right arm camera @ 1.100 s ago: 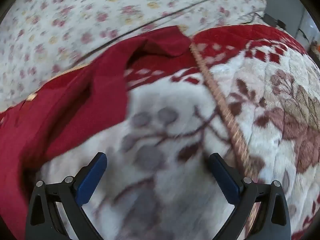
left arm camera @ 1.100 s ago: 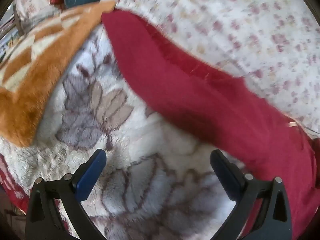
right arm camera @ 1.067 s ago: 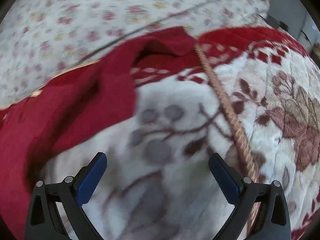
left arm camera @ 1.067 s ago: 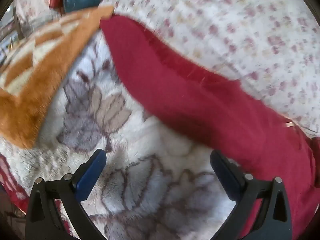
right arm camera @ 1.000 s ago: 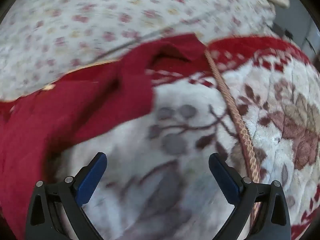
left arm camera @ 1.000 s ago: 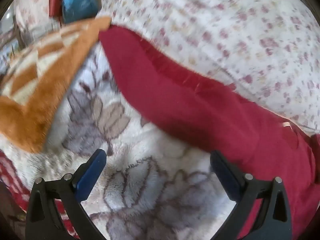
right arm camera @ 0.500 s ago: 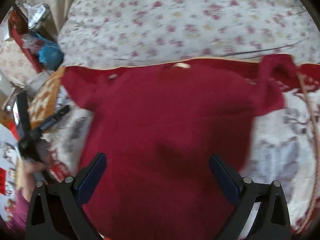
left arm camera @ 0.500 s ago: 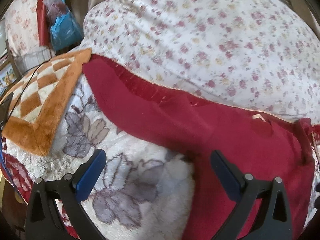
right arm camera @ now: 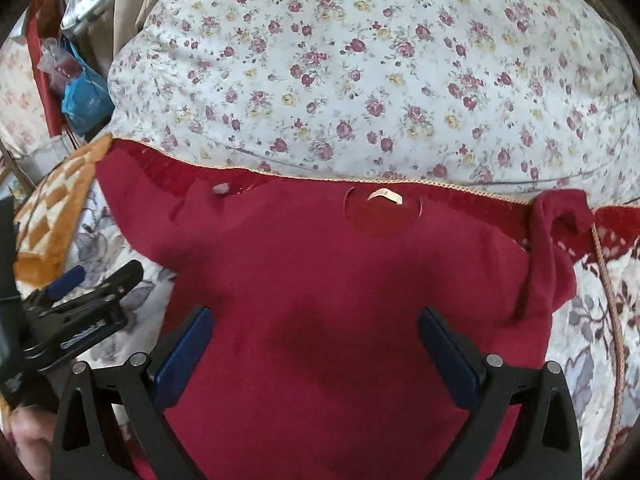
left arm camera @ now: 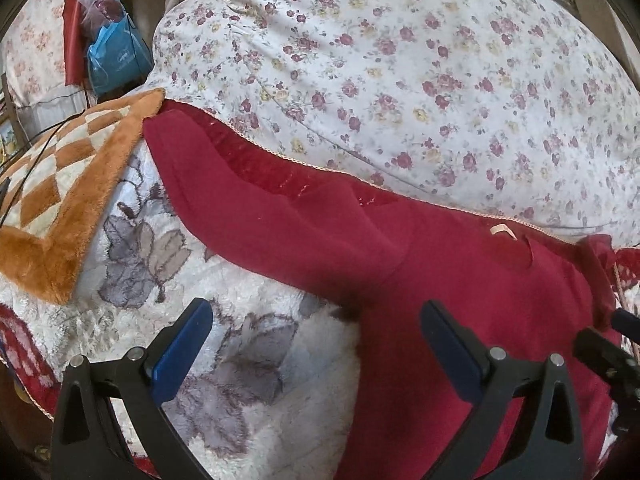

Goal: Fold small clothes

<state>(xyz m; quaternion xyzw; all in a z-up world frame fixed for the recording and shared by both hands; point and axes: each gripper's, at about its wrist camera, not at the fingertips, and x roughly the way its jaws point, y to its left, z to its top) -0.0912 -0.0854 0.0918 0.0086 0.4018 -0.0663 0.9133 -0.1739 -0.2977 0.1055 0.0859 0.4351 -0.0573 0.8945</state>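
Both my tongs have backed off; red sweater point(right arm camera: 320, 280) lies spread flat on fleece blanket point(left arm camera: 248, 360), unfolded; left tongs point(left arm camera: 316, 344) and right tongs point(right arm camera: 316, 344) released, empty; every fold remains.

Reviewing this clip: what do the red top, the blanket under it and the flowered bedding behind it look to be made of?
Red top: seemingly a soft matte knit or fleece; no sheen, gentle folds. Which one I can't tell.
Blanket: thick plush pile, probably synthetic fleece; fuzzy raised fibres, printed leaves, a corded edge.
Flowered bedding: thin smooth woven cloth, cotton-like; fine creases over a padded filling.
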